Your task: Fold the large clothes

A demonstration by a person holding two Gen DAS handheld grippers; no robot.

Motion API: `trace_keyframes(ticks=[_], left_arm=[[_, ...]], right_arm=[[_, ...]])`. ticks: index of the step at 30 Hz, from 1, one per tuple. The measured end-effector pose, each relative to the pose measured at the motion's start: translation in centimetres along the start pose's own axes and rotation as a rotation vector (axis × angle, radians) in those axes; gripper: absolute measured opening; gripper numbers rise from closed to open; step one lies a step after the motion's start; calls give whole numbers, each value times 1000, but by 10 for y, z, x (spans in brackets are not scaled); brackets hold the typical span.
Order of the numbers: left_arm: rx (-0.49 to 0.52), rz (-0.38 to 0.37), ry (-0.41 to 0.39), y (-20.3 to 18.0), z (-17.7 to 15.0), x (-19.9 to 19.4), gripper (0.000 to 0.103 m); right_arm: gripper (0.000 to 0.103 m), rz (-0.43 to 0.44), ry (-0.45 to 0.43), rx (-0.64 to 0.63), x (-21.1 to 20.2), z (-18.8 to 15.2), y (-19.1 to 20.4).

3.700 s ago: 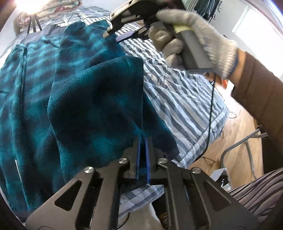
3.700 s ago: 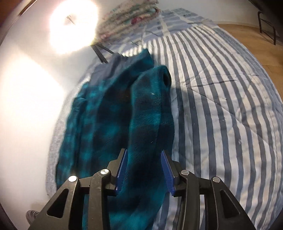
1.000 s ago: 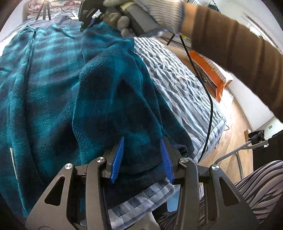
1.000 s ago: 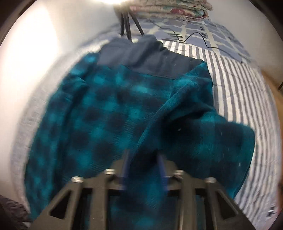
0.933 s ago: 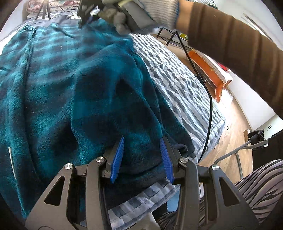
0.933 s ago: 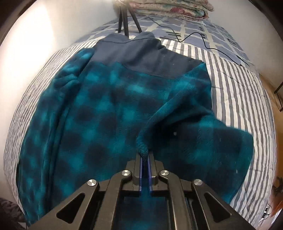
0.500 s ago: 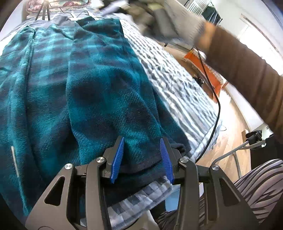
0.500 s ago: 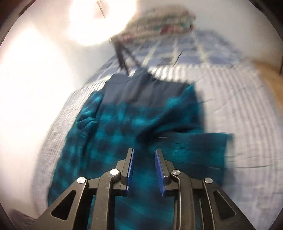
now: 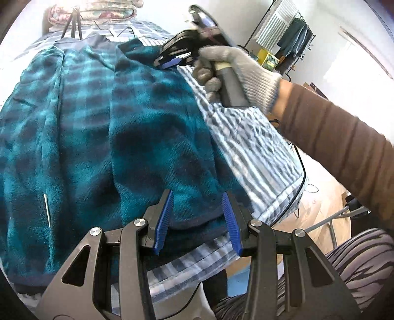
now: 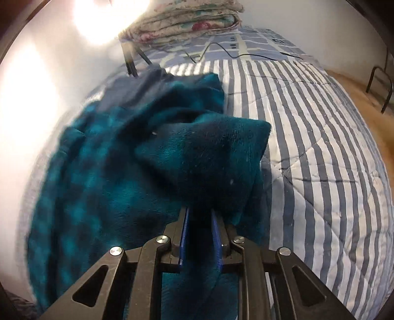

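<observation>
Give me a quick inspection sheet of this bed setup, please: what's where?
Surface: striped quilt on a bed.
Job's things: teal checked fleece spread out, right side folded over.
Clutter: folded blankets; tripod legs.
Grippers: left tool open above the fleece hem; right tool shut on a bunch of fleece.
Cables: black cable near the blankets; another over the bed edge.
Surroundings: wooden floor; clothes rack.
</observation>
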State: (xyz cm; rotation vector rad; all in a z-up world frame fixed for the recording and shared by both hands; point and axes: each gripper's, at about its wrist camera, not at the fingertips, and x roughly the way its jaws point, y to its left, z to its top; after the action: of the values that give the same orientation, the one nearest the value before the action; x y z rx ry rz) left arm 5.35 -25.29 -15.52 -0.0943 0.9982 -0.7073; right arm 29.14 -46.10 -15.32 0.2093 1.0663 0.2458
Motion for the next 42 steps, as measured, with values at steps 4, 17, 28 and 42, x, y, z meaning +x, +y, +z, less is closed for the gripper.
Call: trace_keyframes(ticks=[4,17,28,42], left_arm=[[18,-17,9,-19,4,7,53],[209,211,124,-69,-11,81,52],[-68,52,17,-23,12,27,11],[-141,-5,-48,-6,15,-10,10]], right_arm=[[30,54,-104,-12,-58,-12,0],[49,87,-183,112,-144,-52,-61],[63,202,-68,237,-57,-49,-64],[13,214,10,279,27,-34,-35]])
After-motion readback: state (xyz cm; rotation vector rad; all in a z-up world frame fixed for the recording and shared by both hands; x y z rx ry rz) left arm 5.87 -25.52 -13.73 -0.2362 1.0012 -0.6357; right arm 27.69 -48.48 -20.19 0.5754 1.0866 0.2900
